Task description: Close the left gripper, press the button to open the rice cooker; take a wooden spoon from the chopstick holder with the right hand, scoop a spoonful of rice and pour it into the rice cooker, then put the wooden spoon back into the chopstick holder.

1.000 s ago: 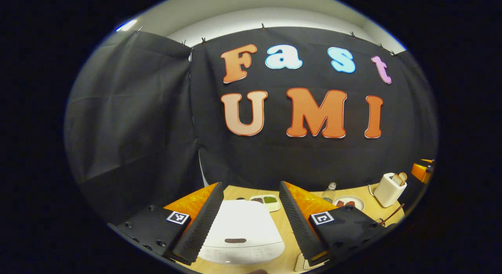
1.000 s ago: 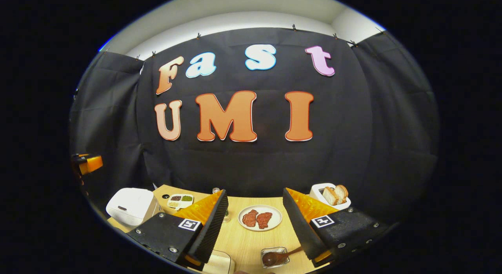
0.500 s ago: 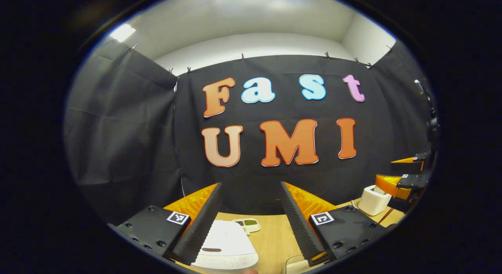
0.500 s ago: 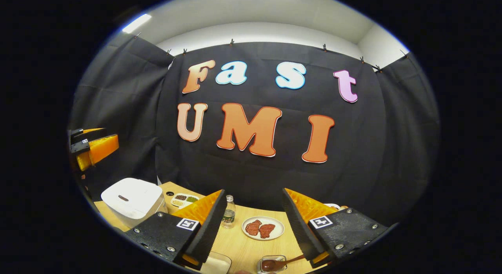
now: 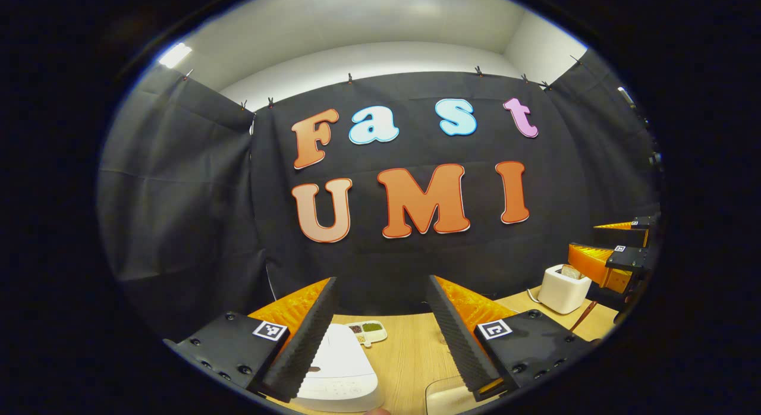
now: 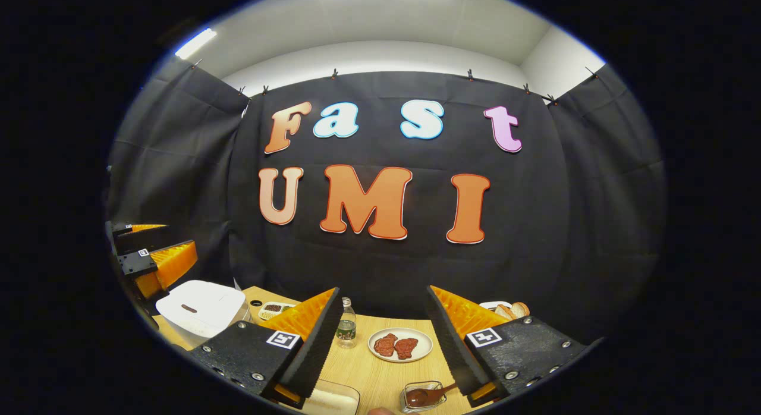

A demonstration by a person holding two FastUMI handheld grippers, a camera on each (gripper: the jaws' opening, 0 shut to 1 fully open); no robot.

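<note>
- Left hand-held gripper [image 5: 380, 320] is spread wide, grasping nothing, held up above the tabletop [image 5: 410, 358].
- Below its left finger sits the white rice cooker [image 5: 340, 370], lid down; in the right gripper view it sits at the tabletop's left edge.
- Just behind the cooker, toward the back edge, lies a small divided dish [image 5: 367, 330] of grains.
- Right hand-held gripper [image 6: 380, 338] is released too, fingers well apart, nothing between them.
- Between its fingers, farther off on the tabletop: a plate [image 6: 400, 345] with two reddish pieces, a small bottle [image 6: 346, 329] to the plate's left.
- At the near edge stands a little clear container [image 6: 423, 396] with a brown spoon [image 6: 431, 394] resting in it, handle leaning right toward the right finger.
- A clear tub [image 6: 330, 398] peeks out at the near edge under the left finger.
- A white toaster [image 5: 563, 288] with bread stands by the tabletop's right back corner.
</note>
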